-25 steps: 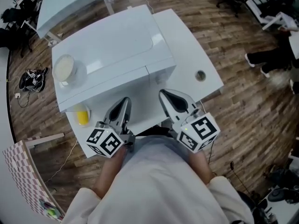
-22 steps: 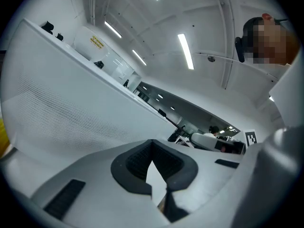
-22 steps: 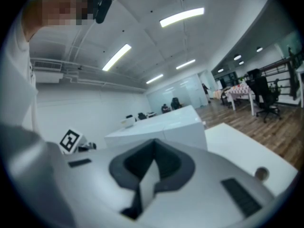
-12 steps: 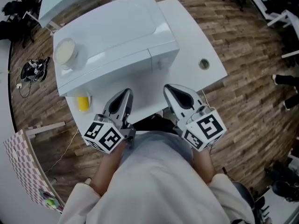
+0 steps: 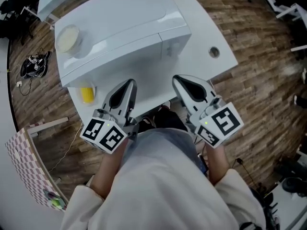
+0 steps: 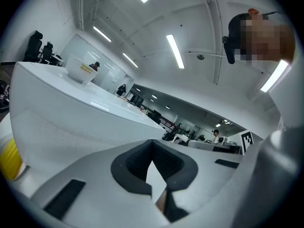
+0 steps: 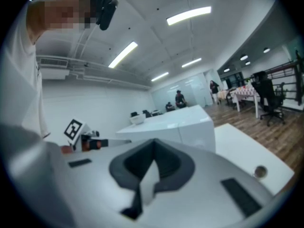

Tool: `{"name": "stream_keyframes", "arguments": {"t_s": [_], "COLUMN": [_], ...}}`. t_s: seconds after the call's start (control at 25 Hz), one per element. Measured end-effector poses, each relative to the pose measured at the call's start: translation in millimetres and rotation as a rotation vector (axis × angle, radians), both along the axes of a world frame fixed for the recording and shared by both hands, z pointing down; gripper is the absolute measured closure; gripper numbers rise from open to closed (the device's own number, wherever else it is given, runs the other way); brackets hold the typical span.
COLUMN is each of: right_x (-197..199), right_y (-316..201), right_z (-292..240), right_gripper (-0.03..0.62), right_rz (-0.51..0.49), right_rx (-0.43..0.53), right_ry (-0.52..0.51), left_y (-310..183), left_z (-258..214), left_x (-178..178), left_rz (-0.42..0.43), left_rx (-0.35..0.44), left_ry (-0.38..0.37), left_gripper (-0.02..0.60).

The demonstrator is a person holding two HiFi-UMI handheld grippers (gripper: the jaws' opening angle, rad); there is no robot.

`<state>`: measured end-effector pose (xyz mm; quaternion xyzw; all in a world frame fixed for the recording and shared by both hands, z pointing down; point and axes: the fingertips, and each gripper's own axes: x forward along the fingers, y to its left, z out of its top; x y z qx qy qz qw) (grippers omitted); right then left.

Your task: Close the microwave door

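I'm holding the left gripper (image 5: 128,84) and right gripper (image 5: 179,79), jaws together and empty, over the white desk's (image 5: 204,30) near edge. The boxy white microwave (image 5: 120,28) is sitting just ahead, lengthwise across, its door side nearer the left gripper.

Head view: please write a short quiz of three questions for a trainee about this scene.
1. True or false: a bowl stands on top of the microwave.
2. Where is the yellow object? A) on the table beside the microwave B) inside the bowl C) on the floor
3. Fill in: the left tool and the right tool are both ___, holding nothing.
Key: 1 true; 2 A; 3 shut.
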<state>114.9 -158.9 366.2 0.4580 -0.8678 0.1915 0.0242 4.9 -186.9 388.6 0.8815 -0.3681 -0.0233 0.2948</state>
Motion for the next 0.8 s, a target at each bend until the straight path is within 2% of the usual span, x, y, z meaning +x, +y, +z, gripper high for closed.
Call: {"name": "stream_keyframes", "arguments": {"t_s": [0.4,0.8], "right_x": [-27.1,-58.5], "right_y": [43.7,96.3], "right_z": [-13.9,-14.5], "right_gripper": [0.577,0.577], "right_rz": [-0.001,0.026], "right_rx": [-0.008,-0.039], "right_ry": [0.051,0.024], "left_y": [31.4,83.5], "left_z": [-11.2,-9.2], "left_x": [-30.8,-46.9], "left_rz": [0.013,0.073], "left_rx": [0.002,-0.030], "left_ry": [0.040,0.091], "left_gripper": [0.565,0.565]}}
